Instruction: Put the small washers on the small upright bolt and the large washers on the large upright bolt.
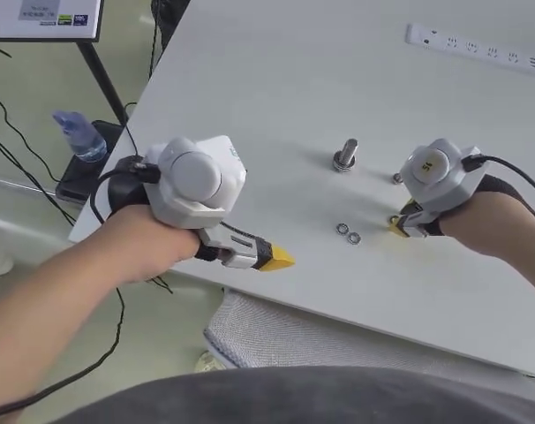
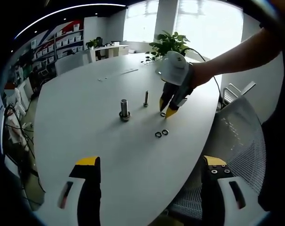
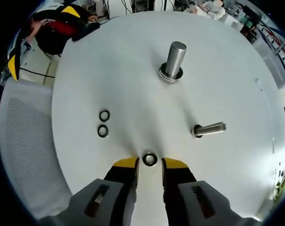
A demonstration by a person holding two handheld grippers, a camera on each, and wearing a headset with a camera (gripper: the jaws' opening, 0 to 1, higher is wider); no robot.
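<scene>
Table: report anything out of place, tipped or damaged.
Nothing stands out. The large bolt and small bolt stand upright; two loose washers lie flat on the table, a third washer flat before the right hand-held gripper.

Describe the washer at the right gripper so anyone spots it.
On the white table, start at the large upright bolt and come toward the right gripper. The washer lies flat and alone between the yellow tips of its tongs; the other two loose washers sit together, apart from it.
</scene>
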